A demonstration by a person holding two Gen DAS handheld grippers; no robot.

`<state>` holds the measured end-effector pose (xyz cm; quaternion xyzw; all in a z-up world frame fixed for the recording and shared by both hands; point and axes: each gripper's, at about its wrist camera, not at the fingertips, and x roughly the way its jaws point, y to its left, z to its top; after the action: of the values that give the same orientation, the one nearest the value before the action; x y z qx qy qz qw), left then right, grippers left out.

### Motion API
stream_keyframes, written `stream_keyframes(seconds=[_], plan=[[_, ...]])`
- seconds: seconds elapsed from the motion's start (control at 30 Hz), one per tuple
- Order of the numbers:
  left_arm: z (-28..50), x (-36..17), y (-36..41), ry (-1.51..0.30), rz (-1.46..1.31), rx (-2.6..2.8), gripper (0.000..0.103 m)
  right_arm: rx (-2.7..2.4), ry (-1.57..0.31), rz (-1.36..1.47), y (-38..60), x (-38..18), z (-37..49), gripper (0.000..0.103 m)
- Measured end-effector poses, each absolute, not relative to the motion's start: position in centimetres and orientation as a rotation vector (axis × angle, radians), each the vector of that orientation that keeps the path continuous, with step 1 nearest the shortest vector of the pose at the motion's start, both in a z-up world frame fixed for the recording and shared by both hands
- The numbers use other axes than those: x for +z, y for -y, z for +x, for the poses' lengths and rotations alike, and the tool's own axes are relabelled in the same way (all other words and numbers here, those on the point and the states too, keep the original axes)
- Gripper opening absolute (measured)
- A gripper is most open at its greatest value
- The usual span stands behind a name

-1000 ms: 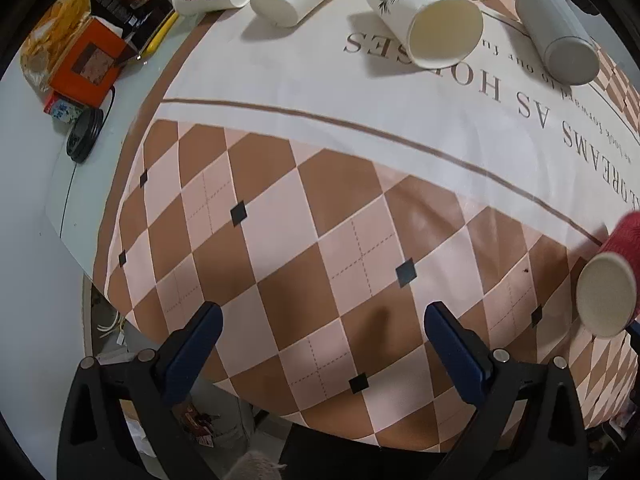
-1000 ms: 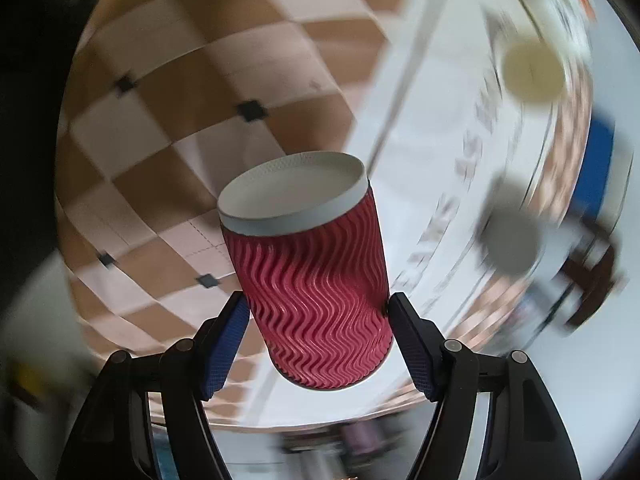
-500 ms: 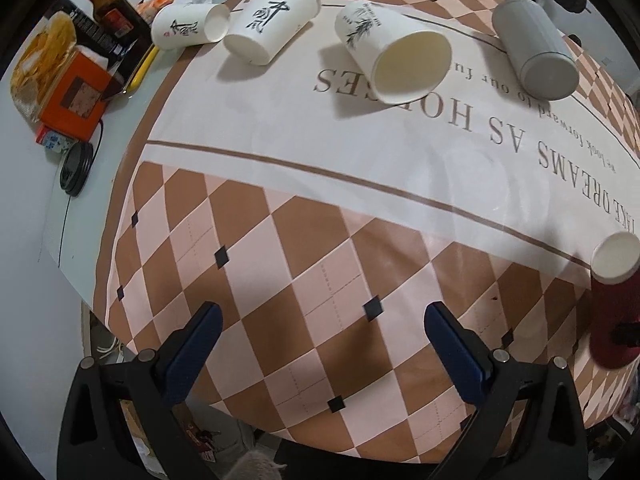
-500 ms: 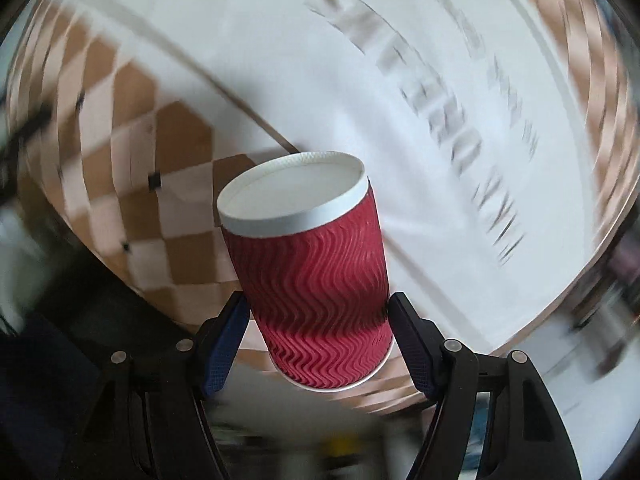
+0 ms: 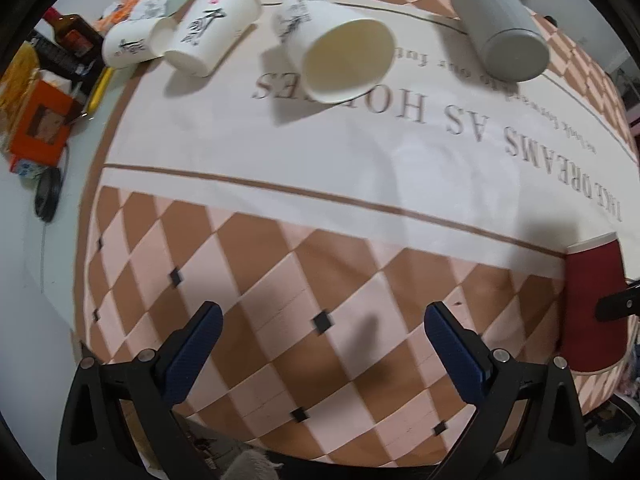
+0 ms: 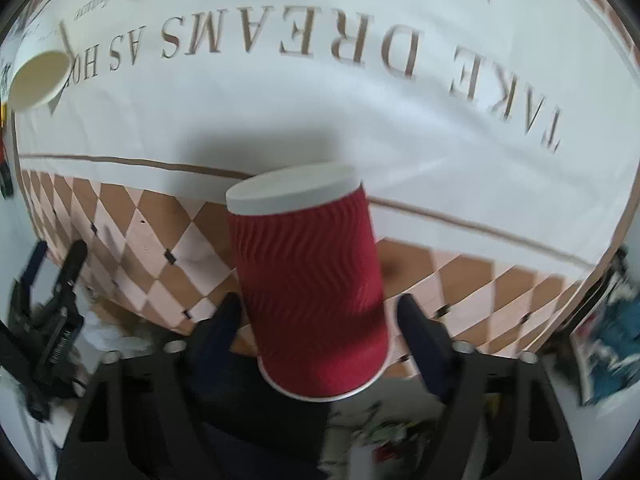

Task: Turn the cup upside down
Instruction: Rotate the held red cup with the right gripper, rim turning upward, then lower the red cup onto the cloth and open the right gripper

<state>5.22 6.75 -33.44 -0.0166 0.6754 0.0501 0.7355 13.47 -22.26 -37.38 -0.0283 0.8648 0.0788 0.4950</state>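
The right tongs (image 6: 318,312) pinch a red ripple-walled paper cup (image 6: 310,280) between their 2 dark fingers, low in the centre of the right wrist view. The cup's closed white end points toward the upper middle of the frame and its rimmed mouth toward the bottom edge. Behind it lies the tabletop (image 6: 320,100), covered with a cloth of white centre, printed lettering and a brown-and-pink diamond border. Whether the cup touches the cloth cannot be told.

In the left wrist view the same red cup (image 5: 592,304) sits at the right edge of the frame, with a black finger of the right tongs across its side. The left tongs (image 5: 320,332) are spread wide at the bottom of the frame with nothing between the blue pads (image 5: 452,344).

Along the top of that view lie 3 white paper cups on their sides: a small one (image 5: 128,46) at upper left, one with black calligraphy (image 5: 212,28) beside it, and one with its mouth facing the camera (image 5: 340,52). A grey cylindrical cup (image 5: 500,28) lies at upper right. An orange box (image 5: 40,124) and a dark bottle (image 5: 74,36) sit at the left edge.
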Motion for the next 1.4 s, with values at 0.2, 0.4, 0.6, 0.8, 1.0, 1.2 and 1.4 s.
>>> stream_keyframes(seconds=[0.2, 0.4, 0.6, 0.8, 1.0, 1.2, 1.4], plan=[[6.4, -34.0, -4.9, -1.501, -0.079, 0.027, 0.103, 0.245, -1.934, -0.112, 21.6, -36.6, 14.5, 0.087], [7.6, -34.1, -2.0, -1.505, -0.015, -0.013, 0.103, 0.254, -1.820, -0.040, 22.4, -35.9, 14.6, 0.071], [9.2, -33.7, 0.3, -1.481, -0.001, -0.067, 0.103, 0.195, -1.447, 0.085, 23.8, -30.7, 15.6, 0.071], [10.7, -34.0, 2.2, -1.478, 0.022, -0.090, 0.103, 0.099, -1.079, 0.159, 26.0, -28.1, 18.5, 0.071], [12.2, -34.5, 2.3, -1.478, 0.052, -0.098, 0.103, 0.053, -0.925, 0.112, 24.1, -29.8, 17.4, 0.071], [11.8, -34.6, 3.9, -1.478, 0.071, -0.107, 0.103, 0.067, -0.904, 0.017, 22.2, -30.3, 13.9, 0.071], [11.0, -33.8, 4.9, -1.455, 0.091, -0.111, 0.103, 0.026, -0.965, 0.044, 23.9, -30.9, 11.5, 0.074]])
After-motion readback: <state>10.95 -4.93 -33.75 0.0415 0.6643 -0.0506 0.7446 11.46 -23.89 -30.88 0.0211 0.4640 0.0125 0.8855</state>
